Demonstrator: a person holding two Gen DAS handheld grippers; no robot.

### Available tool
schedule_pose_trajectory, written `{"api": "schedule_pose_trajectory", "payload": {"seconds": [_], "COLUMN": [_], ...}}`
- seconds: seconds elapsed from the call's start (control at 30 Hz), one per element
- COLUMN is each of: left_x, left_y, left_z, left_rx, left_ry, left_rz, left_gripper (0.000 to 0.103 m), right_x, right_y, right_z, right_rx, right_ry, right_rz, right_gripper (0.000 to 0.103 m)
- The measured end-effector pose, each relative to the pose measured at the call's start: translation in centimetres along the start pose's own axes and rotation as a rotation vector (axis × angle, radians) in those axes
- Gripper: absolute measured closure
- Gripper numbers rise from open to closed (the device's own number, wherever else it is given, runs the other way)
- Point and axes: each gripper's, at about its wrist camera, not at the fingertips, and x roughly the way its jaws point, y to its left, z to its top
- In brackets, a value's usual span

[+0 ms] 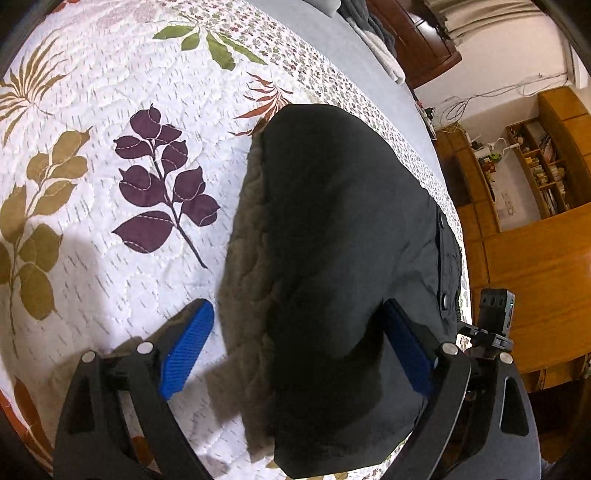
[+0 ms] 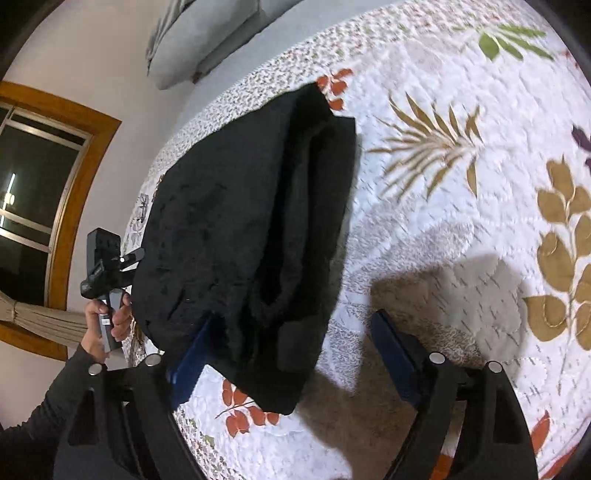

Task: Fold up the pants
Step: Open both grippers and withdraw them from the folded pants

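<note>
Black pants (image 1: 343,229) lie folded in a thick bundle on the leaf-print quilt (image 1: 110,92), near the bed's edge. A grey fleece lining (image 1: 247,258) shows along the bundle's left side. My left gripper (image 1: 295,306) stands open around the bundle's near end, and its blue pads (image 1: 188,350) are clear of the cloth. In the right wrist view the same pants (image 2: 236,221) lie between the fingers of my open right gripper (image 2: 293,319). The cloth partly hides its left pad (image 2: 188,365), while the right one stands apart over the quilt (image 2: 461,240).
A hand (image 2: 107,321) holds the left gripper's handle at the bed's edge. A grey pillow (image 2: 192,33) lies at the bed's head. Wooden shelves (image 1: 535,166) and a wooden cabinet stand beyond the bed, and a window (image 2: 37,192) is in the wall.
</note>
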Motion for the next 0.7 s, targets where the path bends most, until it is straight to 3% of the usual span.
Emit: {"api": "schedule_pose_trajectory", "payload": {"seconds": [0.27, 0.4, 0.5, 0.6, 0.7], "left_x": [-2.5, -6.0, -9.1, -12.2, -16.3], "left_y": [0.5, 1.5, 1.8, 1.2, 0.5], "left_z": [-1.3, -3.0, -5.6, -8.7, -12.2], "left_rx": [-0.057, -0.089, -0.075, -0.021, -0.012], "left_ry": [-0.045, -0.104, -0.122, -0.123, -0.203], "left_rz": [0.043, 0.128, 0.251, 0.323, 0.421], "left_gripper": [0.011, 0.008, 0.004, 0.004, 0.003], "right_x": [-1.9, -4.0, -5.7, -7.6, -9.1], "right_y": [0.5, 0.1, -0.1, 0.9, 2.1], "right_z": [-1.6, -3.3, -5.2, -7.7, -10.2], "right_rx": [0.069, 0.156, 0.225, 0.226, 0.209], "right_ry": [-0.023, -0.08, -0.104, -0.129, -0.146], "right_rz": [0.027, 0.003, -0.065, -0.164, -0.257], "right_gripper": [0.011, 0.007, 0.006, 0.003, 0.004]}}
